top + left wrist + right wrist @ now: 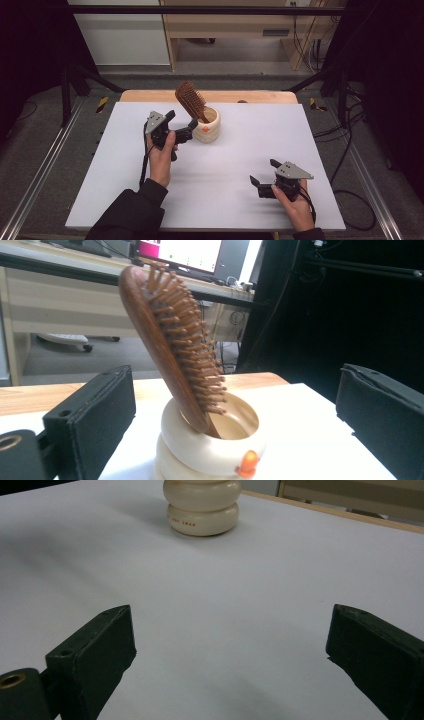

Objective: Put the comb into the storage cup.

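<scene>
The left tongs (184, 131) hang with their jaws spread wide just short of the cream holder (207, 125), which sits straight ahead between them, probably lined up that way to take either the holder or the wooden hairbrush (191, 100). The hairbrush stands handle-down in the holder and leans against its rim, bristles turned away from the left tongs' side, so it needs no support. The right tongs (264, 178) rest low over the white worktop (210, 200), jaws apart and empty, well back from the holder, seemingly waiting.
</scene>
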`<state>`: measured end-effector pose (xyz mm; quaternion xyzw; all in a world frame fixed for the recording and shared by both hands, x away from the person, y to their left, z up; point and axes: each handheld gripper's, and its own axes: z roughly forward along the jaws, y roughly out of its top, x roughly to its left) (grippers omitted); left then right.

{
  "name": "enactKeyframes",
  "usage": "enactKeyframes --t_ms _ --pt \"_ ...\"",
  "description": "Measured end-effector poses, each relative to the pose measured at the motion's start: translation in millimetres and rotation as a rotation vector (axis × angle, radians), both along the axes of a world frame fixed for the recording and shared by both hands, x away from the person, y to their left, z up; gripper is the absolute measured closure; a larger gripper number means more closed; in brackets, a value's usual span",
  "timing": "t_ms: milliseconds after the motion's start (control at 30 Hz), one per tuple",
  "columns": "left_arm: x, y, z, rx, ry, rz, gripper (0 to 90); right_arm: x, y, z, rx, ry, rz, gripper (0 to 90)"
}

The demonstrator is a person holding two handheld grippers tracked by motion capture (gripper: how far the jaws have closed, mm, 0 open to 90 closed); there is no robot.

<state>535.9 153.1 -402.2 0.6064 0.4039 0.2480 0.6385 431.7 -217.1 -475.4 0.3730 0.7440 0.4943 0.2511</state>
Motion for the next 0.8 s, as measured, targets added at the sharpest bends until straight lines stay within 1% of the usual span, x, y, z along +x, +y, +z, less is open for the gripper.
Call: enactKeyframes --t_ms 133,267,400,533,633,733,800 --pt "-7.4 2.9 1.9 0.02 0.002 -0.013 2.5 -0.5 -1.2 1.3 0.001 -0.011 -0.01 6.1" --pt "-18.5 11.1 1.8 0.005 0.013 -0.013 2.6 -0.6 -4.3 2.5 0.007 -0.018 -0.032 6.4" --pt "-31.3 23.0 -1.4 0.015 0.014 -0.006 2.5 -0.7 -6.0 3.5 0.009 -0.026 -0.043 6.6" --pt "-43.2 40.0 -5.5 0.049 0.003 0.015 2.3 -0.6 -7.2 4.3 0.01 -0.033 -0.05 6.7" --pt "-50.5 52.8 -10.1 0.076 0.001 0.026 2.6 -0.3 -8.9 4.8 0.006 -0.04 -0.073 7.0" --pt "-58.9 68.4 -14.2 0.075 0.012 0.037 2.9 -1.6 -11.3 6.6 0.011 -0.049 -0.079 7.0" --pt "-64.0 80.2 -16.4 0.062 0.018 0.048 3.1 -1.9 -12.6 7.2 0.018 -0.053 -0.078 7.0"
